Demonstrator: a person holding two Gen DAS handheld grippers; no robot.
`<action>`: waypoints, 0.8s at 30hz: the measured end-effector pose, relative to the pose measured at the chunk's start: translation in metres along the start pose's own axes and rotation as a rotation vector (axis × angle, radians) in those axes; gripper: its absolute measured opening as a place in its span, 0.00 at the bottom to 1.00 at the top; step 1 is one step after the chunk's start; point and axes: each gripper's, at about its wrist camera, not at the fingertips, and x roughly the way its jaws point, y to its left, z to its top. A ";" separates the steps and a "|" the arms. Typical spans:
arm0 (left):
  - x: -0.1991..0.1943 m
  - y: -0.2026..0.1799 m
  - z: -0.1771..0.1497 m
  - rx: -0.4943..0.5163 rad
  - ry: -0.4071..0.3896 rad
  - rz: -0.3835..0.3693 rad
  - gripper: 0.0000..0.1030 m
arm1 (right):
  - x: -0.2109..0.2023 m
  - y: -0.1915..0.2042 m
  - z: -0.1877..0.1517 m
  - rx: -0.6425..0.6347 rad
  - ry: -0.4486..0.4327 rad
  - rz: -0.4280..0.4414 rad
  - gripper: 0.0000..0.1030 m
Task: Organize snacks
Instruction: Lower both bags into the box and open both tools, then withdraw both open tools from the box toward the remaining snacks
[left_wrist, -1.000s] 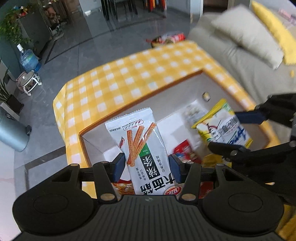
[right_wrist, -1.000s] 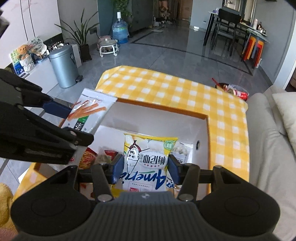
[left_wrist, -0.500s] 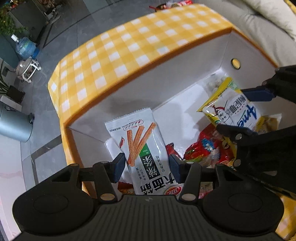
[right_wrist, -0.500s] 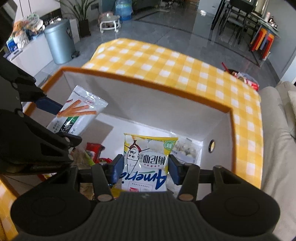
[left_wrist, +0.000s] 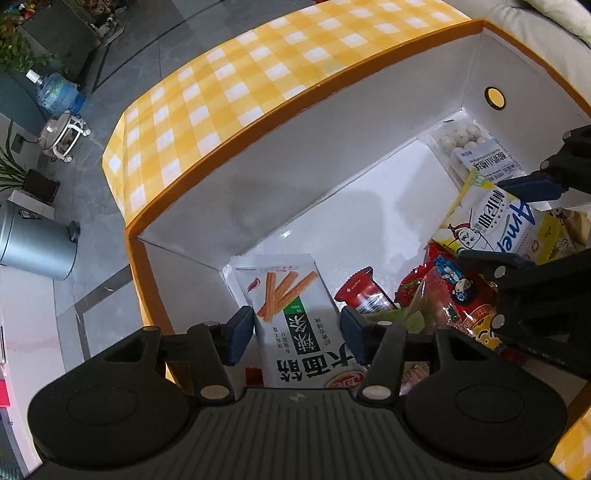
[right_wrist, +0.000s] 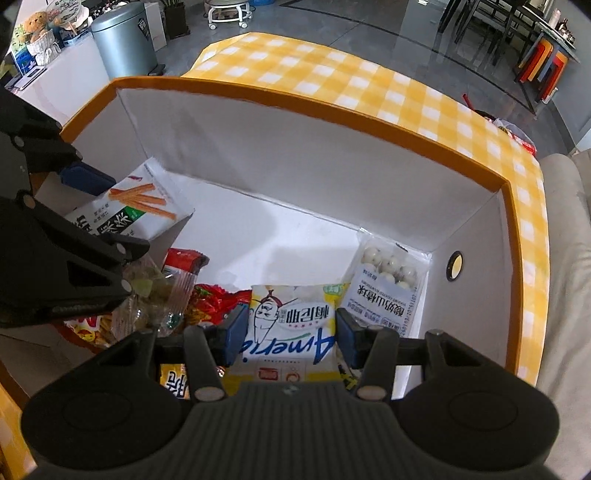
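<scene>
Left gripper clamped on white foil packet printed with orange sticks; long axis runs straight out along fingers, far end low in near-left corner of white-lined orange-rimmed box.

Right gripper clamped on yellow-and-white plastic bag with blue lettering, long axis likewise along fingers, held low over box's right half, just beside clear pack of white balls.

Likely next: release both in box.

Count: two held packets, one ball pack, one dark-red wrapped snack, loose heap of red and clear bags, number unclear.
</scene>
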 end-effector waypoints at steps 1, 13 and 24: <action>-0.001 0.000 0.000 0.003 -0.008 0.002 0.65 | -0.001 0.000 0.000 0.001 0.002 -0.001 0.49; -0.049 0.000 -0.002 -0.003 -0.132 0.033 0.83 | -0.036 -0.001 0.003 0.011 -0.052 -0.034 0.73; -0.113 0.006 -0.025 -0.104 -0.252 0.034 0.83 | -0.088 0.006 -0.017 0.037 -0.117 -0.049 0.78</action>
